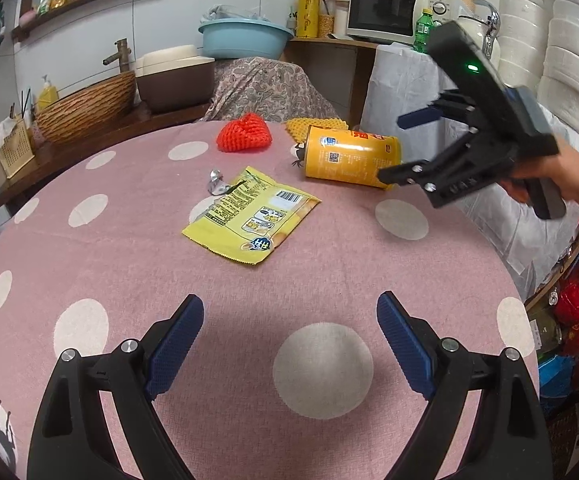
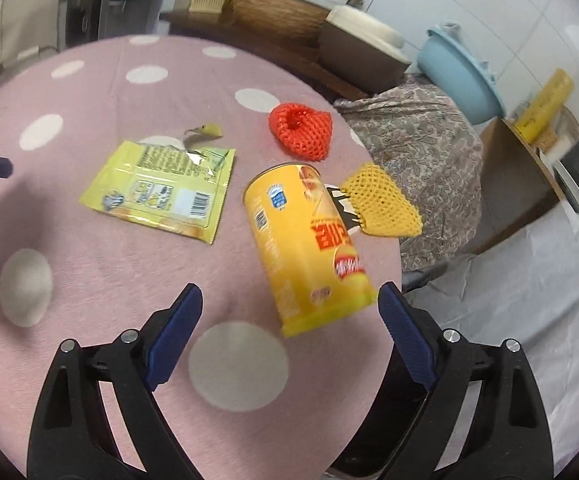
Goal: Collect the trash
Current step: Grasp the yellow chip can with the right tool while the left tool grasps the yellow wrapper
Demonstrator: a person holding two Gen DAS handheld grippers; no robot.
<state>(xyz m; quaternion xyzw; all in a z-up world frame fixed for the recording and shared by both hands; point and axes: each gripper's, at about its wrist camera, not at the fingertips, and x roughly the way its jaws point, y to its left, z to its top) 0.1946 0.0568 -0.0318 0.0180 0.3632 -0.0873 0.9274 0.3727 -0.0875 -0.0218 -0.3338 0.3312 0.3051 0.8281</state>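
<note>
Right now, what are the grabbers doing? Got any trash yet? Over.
Left gripper open, empty. Right gripper open, empty, near yellow can lying on table. Snack bag, red net untouched. Nothing blocking.

My left gripper (image 1: 289, 344) points down at a slant with its jaws spread wide, the blue ribbed pads (image 1: 175, 344) well apart and nothing between them. My right gripper (image 2: 289, 342) also tilts downward with its jaws wide and pressing on nothing. From the left wrist view, my right gripper (image 1: 403, 148) hangs in the air on the right side, gripped at its handle by my right hand (image 1: 545, 176), one blue fingertip (image 1: 419, 117) showing above the other finger.
</note>
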